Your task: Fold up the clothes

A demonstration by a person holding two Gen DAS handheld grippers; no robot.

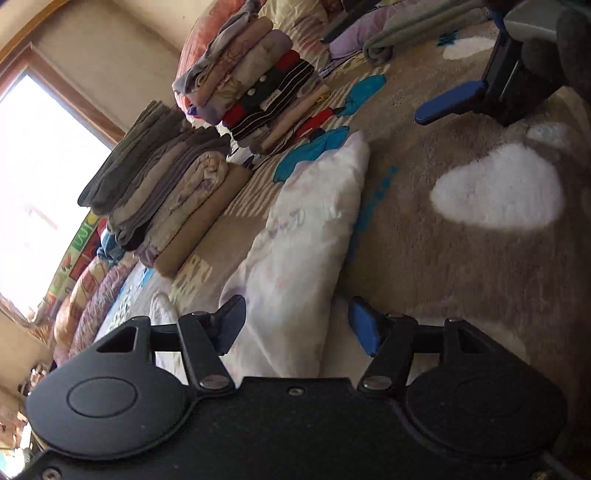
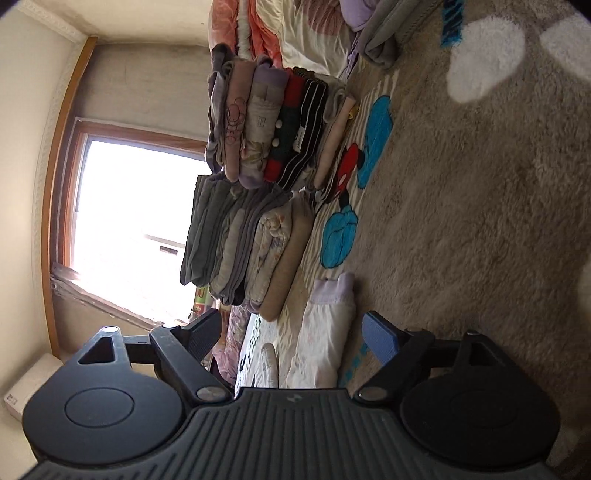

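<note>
A folded white garment [image 1: 306, 229] with faint print lies on the fluffy brown blanket [image 1: 461, 277]. My left gripper [image 1: 297, 325] is open, and the near end of the garment lies in the gap between its fingers without being clamped. In the right wrist view the same white garment [image 2: 325, 332] runs between the spread fingers of my right gripper [image 2: 293, 336], which is open too. The right gripper [image 1: 450, 99] also shows at the top right of the left wrist view, above the blanket, with one blue finger visible.
Two stacks of folded clothes [image 1: 177, 192] [image 1: 258, 92] stand on the bed beyond the garment, also seen as stacks [image 2: 243, 240] [image 2: 273, 122]. A rolled grey blanket [image 1: 406, 33] and quilts lie further off. A bright window [image 2: 129, 221] is behind. The blanket [image 2: 480, 203] carries white patches.
</note>
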